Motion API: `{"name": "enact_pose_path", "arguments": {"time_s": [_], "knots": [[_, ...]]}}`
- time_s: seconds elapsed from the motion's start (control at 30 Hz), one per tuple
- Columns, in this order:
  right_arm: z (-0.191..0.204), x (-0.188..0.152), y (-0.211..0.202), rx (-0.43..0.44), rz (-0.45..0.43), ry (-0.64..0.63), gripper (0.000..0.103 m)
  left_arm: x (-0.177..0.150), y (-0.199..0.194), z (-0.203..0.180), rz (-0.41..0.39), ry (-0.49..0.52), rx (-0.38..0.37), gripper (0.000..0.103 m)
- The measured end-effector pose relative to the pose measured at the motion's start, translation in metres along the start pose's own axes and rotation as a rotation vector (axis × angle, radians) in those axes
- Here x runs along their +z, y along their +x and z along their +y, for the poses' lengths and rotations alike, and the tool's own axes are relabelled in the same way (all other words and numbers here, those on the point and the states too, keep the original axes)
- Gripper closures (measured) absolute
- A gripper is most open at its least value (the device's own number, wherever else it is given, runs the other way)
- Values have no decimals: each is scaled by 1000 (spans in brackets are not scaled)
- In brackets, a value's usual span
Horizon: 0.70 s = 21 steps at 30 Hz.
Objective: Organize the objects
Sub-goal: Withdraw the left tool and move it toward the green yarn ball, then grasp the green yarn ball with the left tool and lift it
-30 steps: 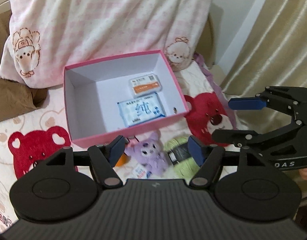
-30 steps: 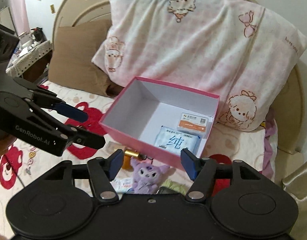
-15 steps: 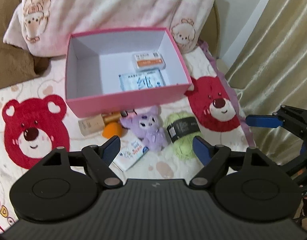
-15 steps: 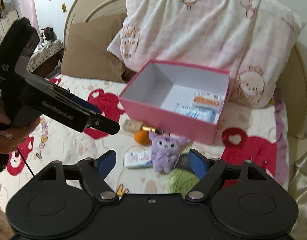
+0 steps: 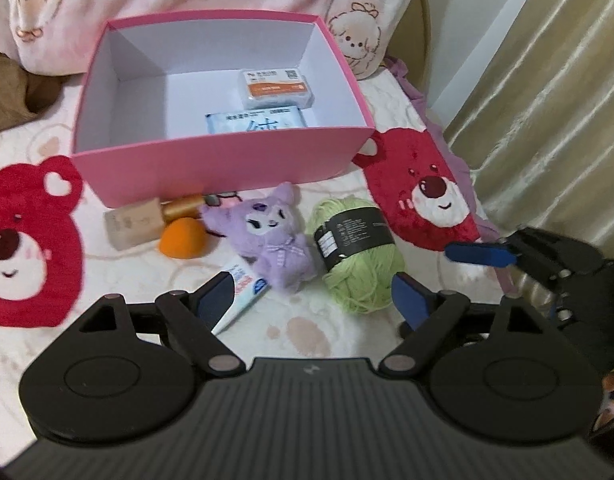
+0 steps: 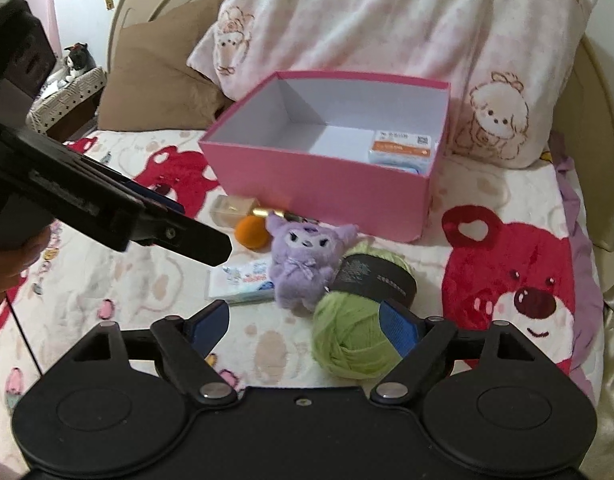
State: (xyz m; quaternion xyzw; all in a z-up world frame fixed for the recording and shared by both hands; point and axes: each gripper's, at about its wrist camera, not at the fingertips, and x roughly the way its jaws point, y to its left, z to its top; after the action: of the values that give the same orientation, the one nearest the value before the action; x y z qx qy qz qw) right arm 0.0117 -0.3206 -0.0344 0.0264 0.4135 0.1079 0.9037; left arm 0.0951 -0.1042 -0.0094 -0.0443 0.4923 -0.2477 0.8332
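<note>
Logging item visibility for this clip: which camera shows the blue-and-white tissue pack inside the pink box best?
The left wrist view. It looks down into the pink box, showing the top part of the tissue pack with its print, below the orange-labelled pack. The right wrist view shows only a blue sliver of it behind the box's front wall.

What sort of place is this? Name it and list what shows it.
Most likely a bedroom, with the work done on a bed. A large pink cartoon pillow leans against a curved headboard, a bear-print blanket covers the surface, and curtains hang alongside.
</note>
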Motion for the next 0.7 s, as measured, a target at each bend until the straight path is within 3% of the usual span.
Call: {"name": "enact_pose_path", "arguments": {"time_s": [0.17, 0.53, 0.7], "knots": [[-6, -16, 21, -37, -4, -10, 17, -8, 25, -2, -28, -10, -54, 18], [-19, -40, 56, -110, -59, 9, 17, -19, 80, -9, 2, -37, -85, 19], [-26, -43, 62, -108, -81, -3, 17, -20, 89, -13, -28, -18, -95, 20]]}}
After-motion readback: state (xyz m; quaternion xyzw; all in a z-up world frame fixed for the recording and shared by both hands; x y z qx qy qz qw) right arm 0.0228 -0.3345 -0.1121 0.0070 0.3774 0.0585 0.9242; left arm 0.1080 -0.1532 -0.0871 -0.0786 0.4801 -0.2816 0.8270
